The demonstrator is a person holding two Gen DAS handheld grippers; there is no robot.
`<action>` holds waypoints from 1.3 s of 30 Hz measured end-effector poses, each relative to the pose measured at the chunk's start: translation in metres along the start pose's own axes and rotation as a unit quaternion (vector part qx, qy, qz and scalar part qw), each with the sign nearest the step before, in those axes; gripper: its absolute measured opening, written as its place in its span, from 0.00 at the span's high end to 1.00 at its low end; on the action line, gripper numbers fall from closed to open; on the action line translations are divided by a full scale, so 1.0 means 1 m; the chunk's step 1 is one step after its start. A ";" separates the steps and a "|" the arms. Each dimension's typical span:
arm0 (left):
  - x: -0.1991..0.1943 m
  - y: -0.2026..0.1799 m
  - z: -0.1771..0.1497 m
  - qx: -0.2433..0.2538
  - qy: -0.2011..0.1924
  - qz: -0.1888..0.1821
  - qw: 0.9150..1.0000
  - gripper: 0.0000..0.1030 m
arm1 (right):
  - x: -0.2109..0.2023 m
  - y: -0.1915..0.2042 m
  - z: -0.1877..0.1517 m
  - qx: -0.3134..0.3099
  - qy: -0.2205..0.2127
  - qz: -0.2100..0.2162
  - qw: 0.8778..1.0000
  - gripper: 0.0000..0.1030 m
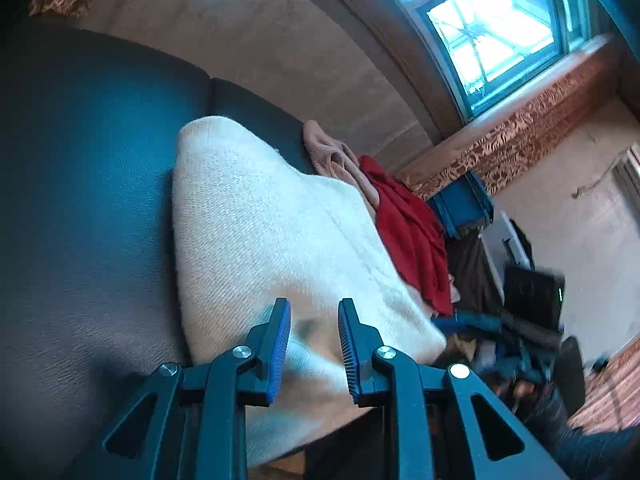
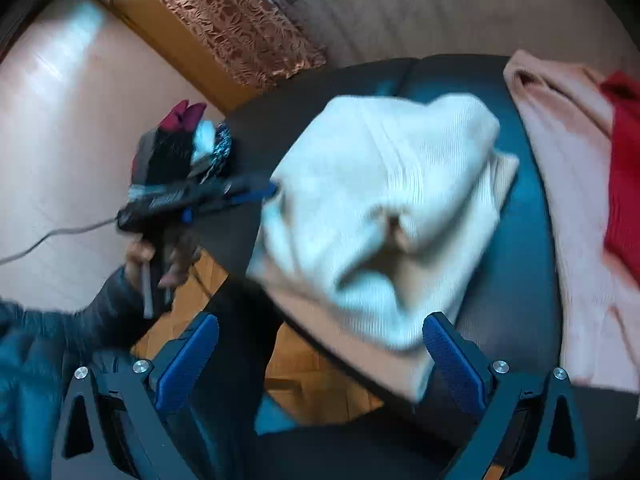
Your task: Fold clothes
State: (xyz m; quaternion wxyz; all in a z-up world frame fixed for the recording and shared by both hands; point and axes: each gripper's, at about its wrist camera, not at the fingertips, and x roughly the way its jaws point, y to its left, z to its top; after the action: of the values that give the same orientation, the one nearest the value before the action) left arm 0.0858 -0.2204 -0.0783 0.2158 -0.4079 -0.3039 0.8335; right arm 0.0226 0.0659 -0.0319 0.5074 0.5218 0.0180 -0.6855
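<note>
A white knit sweater lies bunched on the dark sofa seat, and one edge hangs over the front. My left gripper has its blue pads a narrow gap apart with the thick knit between them. From the right wrist it shows as the left gripper at the white sweater's left edge, held by a hand. My right gripper stands wide open just in front of the sweater's near corner. Nothing is between its fingers.
A pink garment and a red one lie on the seat to the right of the sweater. More dark clothes sit at the sofa's left end. Wooden floor shows below the seat's edge. A window is behind.
</note>
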 end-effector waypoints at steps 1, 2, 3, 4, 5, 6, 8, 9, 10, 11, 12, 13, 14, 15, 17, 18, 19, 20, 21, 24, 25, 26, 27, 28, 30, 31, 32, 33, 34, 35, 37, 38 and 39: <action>-0.001 -0.002 -0.002 0.010 0.000 0.005 1.000 0.78 | 0.007 -0.002 0.008 0.006 0.008 -0.002 1.000 0.00; -0.004 -0.004 -0.006 0.022 0.003 0.008 1.000 0.78 | 0.013 -0.005 0.017 0.013 0.015 0.002 1.000 0.00; -0.007 -0.006 -0.009 0.035 0.005 0.011 0.999 0.78 | 0.020 -0.009 0.025 0.024 0.017 0.018 0.999 0.00; -0.010 -0.008 -0.012 0.045 0.009 0.014 0.999 0.78 | 0.026 -0.014 0.030 0.039 0.020 0.040 0.998 0.00; -0.011 -0.010 -0.016 0.058 0.012 0.020 0.998 0.78 | 0.033 -0.019 0.033 0.059 0.028 0.062 0.996 0.00; -0.012 -0.012 -0.020 0.071 0.015 0.026 0.997 0.78 | 0.041 -0.022 0.035 0.075 0.039 0.078 0.993 0.02; -0.013 -0.010 -0.025 0.078 0.022 0.026 0.996 0.78 | 0.053 -0.019 0.034 0.075 0.054 0.074 0.993 0.12; -0.010 -0.010 -0.027 0.080 0.026 0.025 0.996 0.78 | 0.057 -0.017 0.033 0.072 0.059 0.069 0.993 0.21; -0.008 -0.010 -0.029 0.082 0.031 0.025 0.996 0.78 | 0.062 -0.015 0.031 0.071 0.067 0.058 0.993 0.34; -0.006 -0.009 -0.031 0.085 0.036 0.024 0.995 0.78 | 0.067 -0.012 0.029 0.069 0.078 0.038 0.994 0.46; -0.004 -0.011 -0.033 0.088 0.037 0.030 0.995 0.78 | 0.071 -0.011 0.028 0.068 0.085 0.018 0.994 0.73; -0.003 -0.012 -0.034 0.092 0.038 0.034 0.994 0.78 | 0.075 -0.011 0.028 0.072 0.086 0.007 0.994 0.84; -0.002 -0.014 -0.034 0.097 0.040 0.035 0.994 0.78 | 0.074 -0.010 0.029 0.074 0.081 0.003 0.994 0.84; -0.003 -0.017 -0.035 0.106 0.040 0.038 0.993 0.78 | 0.066 -0.004 0.032 0.071 0.068 0.006 0.995 0.85; -0.009 -0.022 -0.036 0.124 0.036 0.044 0.991 0.78 | 0.035 0.014 0.038 0.060 0.024 0.038 0.997 0.86; -0.012 -0.022 -0.037 0.130 0.035 0.043 0.990 0.78 | 0.015 0.024 0.038 0.049 -0.003 0.067 0.997 0.86; -0.014 -0.022 -0.037 0.131 0.037 0.040 0.990 0.78 | -0.005 0.034 0.038 0.039 -0.029 0.096 0.994 0.86; -0.017 -0.021 -0.037 0.133 0.039 0.036 0.990 0.78 | -0.021 0.041 0.034 0.032 -0.047 0.117 0.992 0.87; -0.018 -0.023 -0.037 0.135 0.041 0.031 0.989 0.78 | -0.026 0.041 0.026 0.034 -0.048 0.121 0.991 0.87; -0.015 -0.029 -0.036 0.146 0.047 0.026 0.988 0.78 | -0.001 0.016 -0.006 0.090 -0.009 0.085 0.992 0.87; -0.013 -0.032 -0.036 0.150 0.050 0.027 0.987 0.78 | 0.009 0.007 -0.015 0.109 -0.003 0.073 0.991 0.87; -0.011 -0.035 -0.036 0.154 0.052 0.028 0.986 0.78 | 0.014 0.000 -0.022 0.122 -0.005 0.068 0.990 0.86; -0.006 -0.035 -0.035 0.159 0.059 0.034 0.985 0.78 | 0.019 -0.008 -0.028 0.135 -0.007 0.063 0.989 0.84; -0.002 -0.035 -0.035 0.161 0.065 0.039 0.984 0.78 | 0.025 -0.015 -0.035 0.148 -0.009 0.057 0.987 0.84; 0.008 -0.033 -0.036 0.159 0.079 0.046 0.983 0.78 | 0.017 -0.017 -0.037 0.149 -0.029 0.047 0.987 0.84; 0.012 -0.032 -0.037 0.158 0.086 0.050 0.982 0.78 | 0.006 -0.015 -0.034 0.142 -0.048 0.043 0.988 0.82; 0.015 -0.029 -0.038 0.152 0.091 0.048 0.983 0.78 | -0.008 -0.012 -0.029 0.132 -0.072 0.040 0.988 0.80; 0.018 -0.029 -0.038 0.148 0.092 0.048 0.984 0.78 | -0.022 -0.009 -0.023 0.124 -0.097 0.038 0.987 0.64; 0.020 -0.029 -0.039 0.147 0.090 0.048 0.984 0.78 | -0.037 -0.006 -0.018 0.115 -0.122 0.036 0.985 0.23; 0.022 -0.030 -0.040 0.146 0.089 0.048 0.984 0.78 | -0.045 -0.002 -0.013 0.109 -0.142 0.029 0.983 0.00; 0.021 -0.032 -0.042 0.150 0.086 0.047 0.984 0.78 | -0.043 -0.003 -0.002 0.101 -0.160 0.029 0.981 0.00; 0.021 -0.032 -0.044 0.152 0.087 0.050 0.983 0.78 | -0.033 -0.006 0.002 0.102 -0.158 0.042 0.981 0.00; 0.021 -0.031 -0.045 0.155 0.087 0.052 0.983 0.78 | -0.020 -0.008 0.005 0.109 -0.160 0.048 0.980 0.00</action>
State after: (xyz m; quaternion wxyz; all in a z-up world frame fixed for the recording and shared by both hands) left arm 0.1142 -0.1701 -0.0901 0.2587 -0.4560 -0.1295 0.8417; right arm 0.0128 0.0805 -0.0188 0.4762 0.4578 -0.1628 -0.7329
